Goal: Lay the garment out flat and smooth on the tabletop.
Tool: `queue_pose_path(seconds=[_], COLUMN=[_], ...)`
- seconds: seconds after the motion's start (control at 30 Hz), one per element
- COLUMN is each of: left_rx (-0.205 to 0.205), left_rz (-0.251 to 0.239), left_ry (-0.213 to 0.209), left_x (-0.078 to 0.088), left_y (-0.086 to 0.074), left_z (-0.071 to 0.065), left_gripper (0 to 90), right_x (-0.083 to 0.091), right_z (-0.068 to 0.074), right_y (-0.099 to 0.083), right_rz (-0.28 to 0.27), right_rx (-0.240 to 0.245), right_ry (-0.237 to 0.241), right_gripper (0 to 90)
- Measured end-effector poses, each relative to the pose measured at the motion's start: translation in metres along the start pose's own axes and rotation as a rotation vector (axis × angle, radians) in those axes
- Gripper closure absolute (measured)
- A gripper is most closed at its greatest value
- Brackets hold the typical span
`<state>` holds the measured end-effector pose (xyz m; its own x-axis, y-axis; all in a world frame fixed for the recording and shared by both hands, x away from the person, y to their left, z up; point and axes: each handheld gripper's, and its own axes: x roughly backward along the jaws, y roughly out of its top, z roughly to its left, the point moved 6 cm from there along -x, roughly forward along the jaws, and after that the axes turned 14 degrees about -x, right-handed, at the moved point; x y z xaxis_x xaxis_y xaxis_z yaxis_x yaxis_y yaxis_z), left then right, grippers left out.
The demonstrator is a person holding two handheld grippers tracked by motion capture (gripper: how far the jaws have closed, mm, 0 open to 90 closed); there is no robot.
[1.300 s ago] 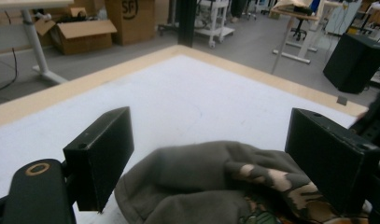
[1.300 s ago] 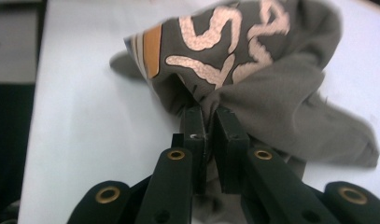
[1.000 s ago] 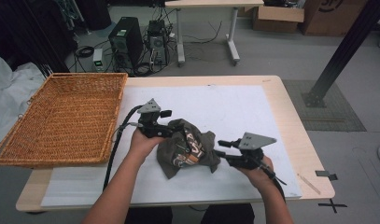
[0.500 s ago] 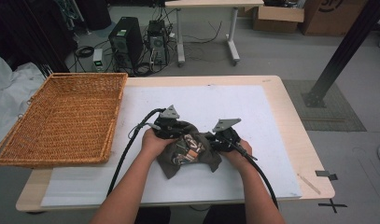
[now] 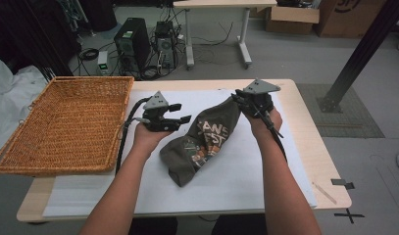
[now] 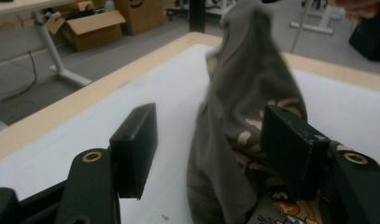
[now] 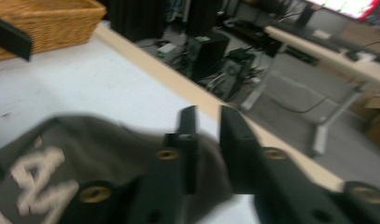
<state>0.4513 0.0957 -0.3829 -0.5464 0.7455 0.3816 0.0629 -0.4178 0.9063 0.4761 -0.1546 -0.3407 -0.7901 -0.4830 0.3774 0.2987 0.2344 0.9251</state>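
While we look down from the high view, we see an olive-grey T-shirt (image 5: 203, 144) with pale lettering stretched across the middle of the frame. Its upper corner is lifted toward the upper right, where the right gripper (image 5: 240, 100) pinches it, and its lower end rests on the white sheet (image 5: 246, 181) covering the table (image 5: 305, 117). The left gripper (image 5: 181, 112) sits left of centre, just beside the shirt; its jaws have just been opening and stand apart, not pressing on any cloth. A wicker basket (image 5: 64, 125) fills the left side of the frame, well apart from the shirt.

In the left gripper view, we see the left gripper (image 6: 211, 154) with its two black jaws wide apart at the bottom. The T-shirt (image 6: 248, 93) rises between them toward the top, nearer the right-hand jaw, with daylight beside the left-hand jaw.

In the right gripper view, blurred, we see the right gripper (image 7: 208, 140) with its jaws nearly together at centre, a fold of the T-shirt (image 7: 99, 149) caught between them. The cloth spreads to the lower left.
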Motion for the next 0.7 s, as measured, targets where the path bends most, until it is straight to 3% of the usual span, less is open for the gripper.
queue_pose_path(seconds=[0.07, 0.13, 0.17, 0.27, 0.33, 0.43, 0.53, 0.57, 0.6, 0.63, 0.7], left_rx=[0.01, 0.006, 0.006, 0.02, 0.032, 0.036, 0.034, 0.036, 0.036, 0.036, 0.034], left_rz=[0.028, 0.05, 0.057, 0.066, 0.064, 0.062, 0.051, 0.047, 0.045, 0.044, 0.047], left_ry=[0.002, -0.006, -0.001, -0.006, -0.007, -0.013, -0.016, -0.014, -0.015, -0.015, -0.014], left_x=[0.001, 0.001, 0.0, -0.002, -0.004, -0.007, -0.007, -0.007, -0.006, -0.006, -0.005], left_y=[-0.004, -0.008, -0.01, -0.015, -0.017, -0.016, -0.014, -0.013, -0.012, -0.012, -0.013], left_z=[0.001, 0.0, -0.001, -0.003, -0.004, -0.006, -0.009, -0.01, -0.011, -0.012, -0.013], left_gripper=[34.3, 33.4, 32.8, 31.8, 31.3, 31.3, 31.4, 31.4, 31.3, 31.3, 31.3], right_x=[-0.002, 0.0, 0.001, 0.003, 0.004, -0.001, -0.01, -0.014, -0.02, -0.023, -0.025], right_z=[0.001, 0.004, 0.003, -0.004, -0.001, 0.021, 0.049, 0.058, 0.067, 0.073, 0.078], right_y=[-0.003, -0.013, -0.021, -0.047, -0.062, -0.073, -0.082, -0.088, -0.097, -0.105, -0.118], right_rz=[0.015, 0.01, 0.023, 0.049, 0.048, 0.03, 0.07, 0.104, 0.165, 0.221, 0.288], right_rx=[0.01, -0.003, -0.007, -0.087, -0.142, -0.217, -0.194, -0.176, -0.131, -0.094, -0.024], right_ry=[-0.034, -0.001, -0.009, 0.004, 0.055, 0.207, 0.301, 0.322, 0.319, 0.322, 0.299], right_gripper=[61.4, 61.1, 60.8, 56.1, 51.5, 41.8, 38.5, 40.5, 48.0, 65.8, 86.0])
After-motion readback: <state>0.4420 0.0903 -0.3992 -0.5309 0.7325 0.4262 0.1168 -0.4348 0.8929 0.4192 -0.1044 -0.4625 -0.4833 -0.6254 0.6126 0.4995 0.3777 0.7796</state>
